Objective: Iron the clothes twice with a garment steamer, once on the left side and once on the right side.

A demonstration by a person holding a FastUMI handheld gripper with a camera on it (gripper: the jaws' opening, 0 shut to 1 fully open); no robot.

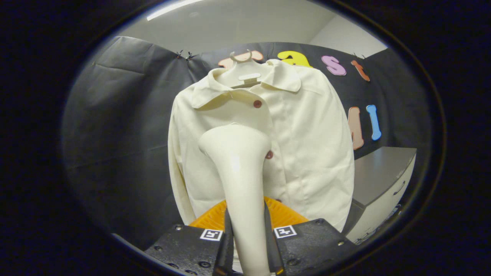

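Cream steamer (238, 161) clamped in hand-held gripper (248, 245) — against shirt (307, 145).

Steamer (241, 168) clamped between tool (248, 245) fingers, head against hanging shirt (299, 145) front; cabinet (383, 184) right of shirt.

Grey-topped white cabinet (383, 180) with a drawer handle, against the black cloth wall (122, 126).
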